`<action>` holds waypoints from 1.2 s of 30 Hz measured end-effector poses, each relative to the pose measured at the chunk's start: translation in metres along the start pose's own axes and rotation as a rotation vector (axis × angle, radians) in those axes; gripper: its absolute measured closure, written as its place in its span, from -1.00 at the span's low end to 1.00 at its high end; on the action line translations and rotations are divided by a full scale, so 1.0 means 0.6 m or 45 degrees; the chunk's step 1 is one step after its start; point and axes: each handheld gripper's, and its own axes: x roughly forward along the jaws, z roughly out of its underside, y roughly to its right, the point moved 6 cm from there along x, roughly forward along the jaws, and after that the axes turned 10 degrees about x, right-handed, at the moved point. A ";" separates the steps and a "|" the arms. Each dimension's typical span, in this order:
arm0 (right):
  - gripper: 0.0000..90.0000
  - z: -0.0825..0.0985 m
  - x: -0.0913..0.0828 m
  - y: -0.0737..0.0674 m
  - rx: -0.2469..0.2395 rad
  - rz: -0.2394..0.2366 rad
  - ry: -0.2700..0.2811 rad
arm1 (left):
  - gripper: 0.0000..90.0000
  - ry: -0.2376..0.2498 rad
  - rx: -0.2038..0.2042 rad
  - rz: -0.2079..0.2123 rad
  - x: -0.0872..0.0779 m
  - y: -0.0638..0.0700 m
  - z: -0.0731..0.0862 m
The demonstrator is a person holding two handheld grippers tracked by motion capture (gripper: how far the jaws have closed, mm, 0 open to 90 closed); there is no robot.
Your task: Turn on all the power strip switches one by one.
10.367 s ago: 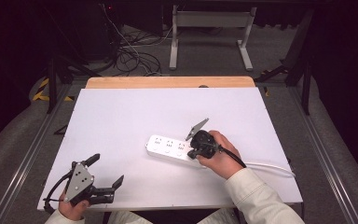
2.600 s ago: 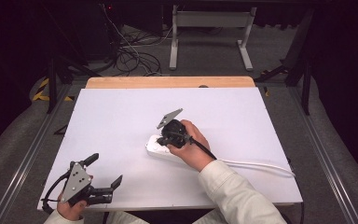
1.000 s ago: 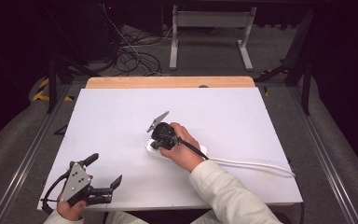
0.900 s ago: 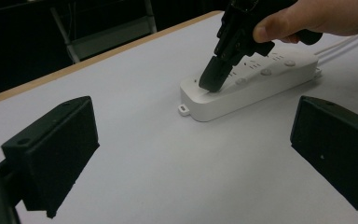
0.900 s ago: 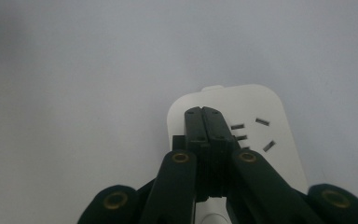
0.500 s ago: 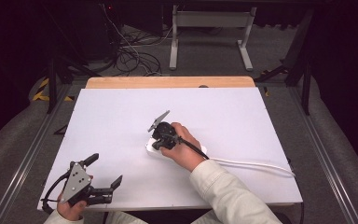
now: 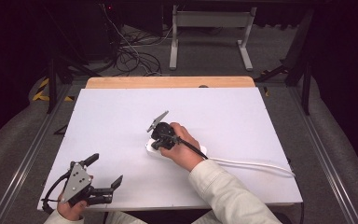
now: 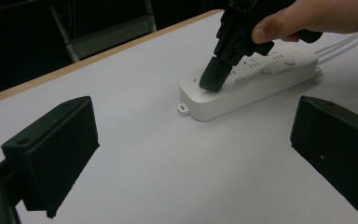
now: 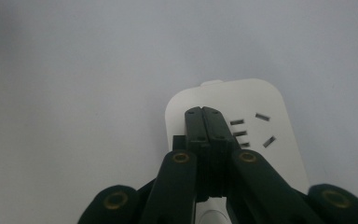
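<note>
A white power strip (image 8: 256,86) lies flat in the middle of the white table (image 7: 223,112), its white cable (image 7: 256,165) running off to the right. My right gripper (image 9: 203,112) is shut with nothing between its jaws. Its closed tip presses down on the top of the strip (image 9: 261,140) near the left end, beside a socket's slots. In the high view the hand covers most of the strip (image 7: 150,145). My left gripper (image 7: 106,169) stands open at the near left of the table, well short of the strip, with nothing between its jaws.
Round buttons (image 8: 265,71) sit along the strip's top. A wooden strip (image 7: 168,82) edges the table's far side. Beyond it stand a metal frame (image 7: 209,28) and loose cables (image 7: 130,51) on the floor.
My right gripper has travelled leftward along the power strip, from its right part to its left end, with only a slight shift in the last second. The left gripper has stayed put.
</note>
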 end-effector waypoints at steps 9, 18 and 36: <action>1.00 -0.010 -0.034 -0.016 -0.075 -0.028 0.150 | -0.97 0.001 -0.002 0.001 0.000 -0.003 0.001; 0.78 -0.008 -0.101 -0.020 -0.095 -0.024 0.281 | -0.97 -0.009 0.008 -0.002 0.001 -0.001 0.001; 0.31 0.012 -0.172 -0.012 -0.090 -0.017 0.399 | -0.97 -0.009 -0.006 -0.004 0.002 -0.002 0.002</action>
